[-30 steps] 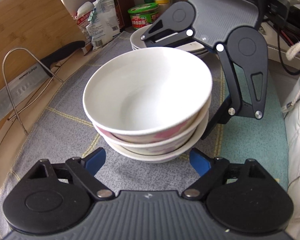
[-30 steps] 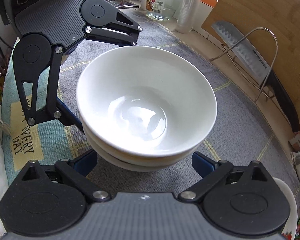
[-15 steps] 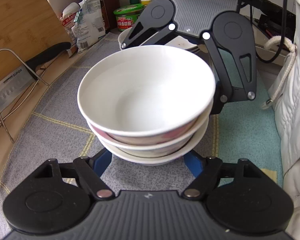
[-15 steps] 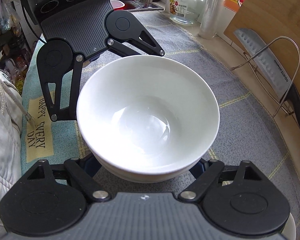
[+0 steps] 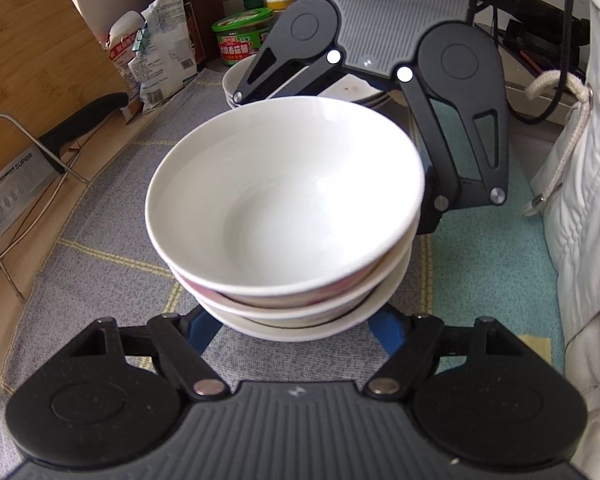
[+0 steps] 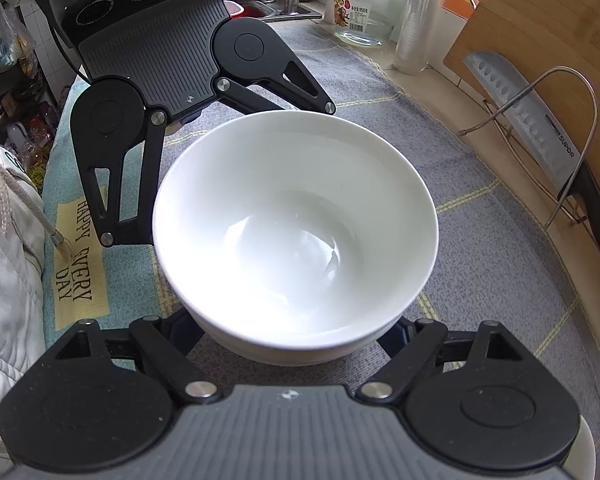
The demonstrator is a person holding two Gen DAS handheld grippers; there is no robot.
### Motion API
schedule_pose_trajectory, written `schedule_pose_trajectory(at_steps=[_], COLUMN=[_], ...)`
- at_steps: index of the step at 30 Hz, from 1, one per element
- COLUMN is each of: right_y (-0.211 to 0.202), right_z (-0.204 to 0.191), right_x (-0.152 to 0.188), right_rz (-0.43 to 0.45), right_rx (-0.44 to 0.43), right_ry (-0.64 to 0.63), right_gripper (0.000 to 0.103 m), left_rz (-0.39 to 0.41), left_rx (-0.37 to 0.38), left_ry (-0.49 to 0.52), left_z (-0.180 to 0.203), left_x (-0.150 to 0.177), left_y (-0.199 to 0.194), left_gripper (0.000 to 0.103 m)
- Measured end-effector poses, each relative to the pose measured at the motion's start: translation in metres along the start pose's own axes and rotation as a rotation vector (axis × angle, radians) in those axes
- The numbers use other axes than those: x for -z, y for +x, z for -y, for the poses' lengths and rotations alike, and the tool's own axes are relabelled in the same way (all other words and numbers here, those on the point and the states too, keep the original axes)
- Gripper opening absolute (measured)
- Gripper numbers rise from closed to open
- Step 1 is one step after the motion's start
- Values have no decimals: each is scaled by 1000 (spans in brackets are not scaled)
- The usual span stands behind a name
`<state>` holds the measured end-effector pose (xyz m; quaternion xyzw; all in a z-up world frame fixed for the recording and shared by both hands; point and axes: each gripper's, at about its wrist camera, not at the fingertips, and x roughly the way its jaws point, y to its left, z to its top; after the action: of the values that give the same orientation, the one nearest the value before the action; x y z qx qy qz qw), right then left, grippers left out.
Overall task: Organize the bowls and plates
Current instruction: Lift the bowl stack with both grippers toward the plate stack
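A stack of three white bowls [image 5: 284, 200] stands on the grey cloth [image 5: 112, 240], and the middle bowl shows a pink pattern. My left gripper [image 5: 294, 330] is shut on the lowest bowl from the near side, its blue fingers [image 5: 198, 330] tucked under the rim. In the right wrist view the same stack [image 6: 296, 220] fills the middle. My right gripper [image 6: 290, 340] grips its base from the opposite side, dark fingers [image 6: 396, 334] pressed against the bottom bowl. Each gripper faces the other across the stack. A pile of white plates [image 5: 364, 92] lies behind the right gripper's body.
A wooden cutting board [image 5: 32, 68] and a cleaver [image 6: 528, 120] lean in a wire rack [image 6: 572, 148] along the counter edge. Bottles, a green tub [image 5: 244, 36], packets and a glass jar [image 6: 366, 8] stand at the back. A person's white jacket [image 5: 588, 200] borders the teal mat [image 6: 76, 256].
Both grippers' jaws have closed in onto the base of the bowl stack. Their blue fingers, clear of the bowls a second ago, now sit mostly hidden under the lowest rim.
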<state>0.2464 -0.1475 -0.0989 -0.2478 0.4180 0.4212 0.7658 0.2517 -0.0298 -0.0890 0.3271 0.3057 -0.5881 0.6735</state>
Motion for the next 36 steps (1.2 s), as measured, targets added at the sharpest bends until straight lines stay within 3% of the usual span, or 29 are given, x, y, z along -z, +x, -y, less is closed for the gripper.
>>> schedule_pose_trajectory(at_steps=[19, 28, 36], right_y=[-23, -56, -92], right_z=[-17, -17, 2], right_x=[4, 19, 44], right_rz=[20, 35, 42], right_rx=[8, 23, 63], right_ry=[-21, -31, -3], right_gripper=[90, 90, 90], left_rz=[-51, -73, -55], left_rx=[-44, -52, -57], left_ry=[3, 5, 66], left_z=[28, 44, 48], left_x=[-23, -62, -111], left_y=[-13, -14, -1], left_gripper=[78, 78, 78])
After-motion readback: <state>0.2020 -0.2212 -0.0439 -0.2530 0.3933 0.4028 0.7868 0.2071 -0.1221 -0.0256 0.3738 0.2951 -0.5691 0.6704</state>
